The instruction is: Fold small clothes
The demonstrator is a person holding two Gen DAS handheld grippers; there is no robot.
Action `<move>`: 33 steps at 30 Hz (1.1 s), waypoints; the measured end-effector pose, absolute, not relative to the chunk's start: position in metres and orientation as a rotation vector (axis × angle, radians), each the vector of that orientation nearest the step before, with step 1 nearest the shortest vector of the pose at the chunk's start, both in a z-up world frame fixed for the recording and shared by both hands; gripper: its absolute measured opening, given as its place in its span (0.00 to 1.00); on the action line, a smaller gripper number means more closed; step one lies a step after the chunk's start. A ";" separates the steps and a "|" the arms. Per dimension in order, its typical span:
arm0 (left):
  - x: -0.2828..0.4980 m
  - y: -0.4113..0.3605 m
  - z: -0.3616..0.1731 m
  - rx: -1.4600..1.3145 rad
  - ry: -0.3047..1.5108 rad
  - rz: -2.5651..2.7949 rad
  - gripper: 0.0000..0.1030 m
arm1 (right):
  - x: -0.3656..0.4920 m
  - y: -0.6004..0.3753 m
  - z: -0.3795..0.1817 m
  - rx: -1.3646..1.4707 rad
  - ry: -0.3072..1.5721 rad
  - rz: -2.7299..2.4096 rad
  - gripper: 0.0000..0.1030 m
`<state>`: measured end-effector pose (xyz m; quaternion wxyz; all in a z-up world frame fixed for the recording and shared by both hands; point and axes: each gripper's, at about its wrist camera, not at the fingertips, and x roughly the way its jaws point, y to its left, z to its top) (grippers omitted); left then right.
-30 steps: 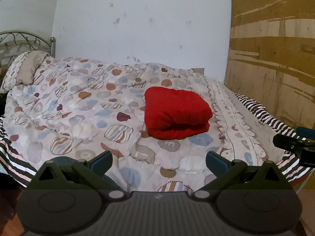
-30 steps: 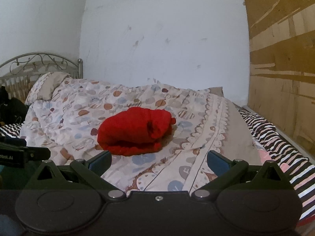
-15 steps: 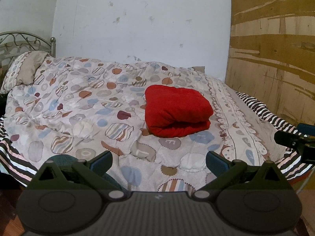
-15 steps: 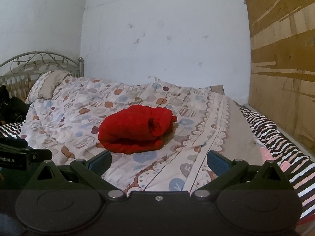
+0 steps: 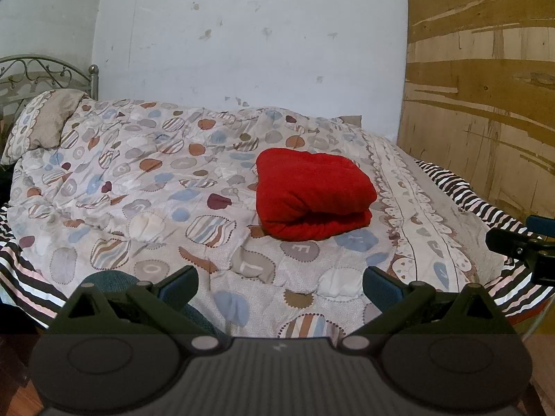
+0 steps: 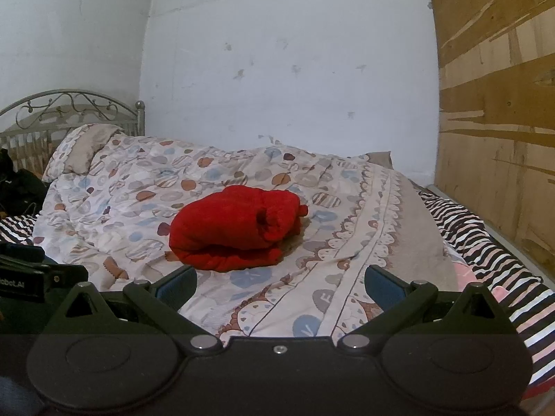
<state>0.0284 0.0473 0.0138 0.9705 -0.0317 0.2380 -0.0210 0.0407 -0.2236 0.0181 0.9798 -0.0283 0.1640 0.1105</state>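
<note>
A red fleece garment [image 5: 312,196] lies folded into a thick bundle on the patterned quilt [image 5: 156,187]; it also shows in the right wrist view [image 6: 239,230]. My left gripper [image 5: 280,282] is open and empty, held back near the bed's front edge, well short of the bundle. My right gripper [image 6: 280,282] is open and empty, also well short of the bundle, to its right. The right gripper's tip shows at the right edge of the left wrist view [image 5: 520,242].
A pillow [image 5: 45,124] and a metal headboard [image 6: 69,107] are at the far left. A striped sheet [image 6: 485,242] hangs at the bed's right side beside a wooden panel [image 6: 503,121]. A white wall [image 5: 242,34] is behind the bed.
Both grippers have drawn back slightly and risen a little; the red bundle sits a bit lower and farther in both views. Nothing else moved.
</note>
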 end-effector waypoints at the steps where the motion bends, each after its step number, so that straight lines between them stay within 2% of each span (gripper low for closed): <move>1: 0.029 0.047 0.014 -0.064 0.481 -0.043 1.00 | 0.040 -0.223 0.018 -0.058 0.331 0.223 1.00; 17: 0.027 0.048 0.013 -0.055 0.483 -0.027 1.00 | 0.040 -0.224 0.018 -0.058 0.329 0.220 1.00; 33: 0.030 0.042 0.014 0.065 0.503 0.101 1.00 | 0.043 -0.229 0.019 -0.056 0.330 0.214 1.00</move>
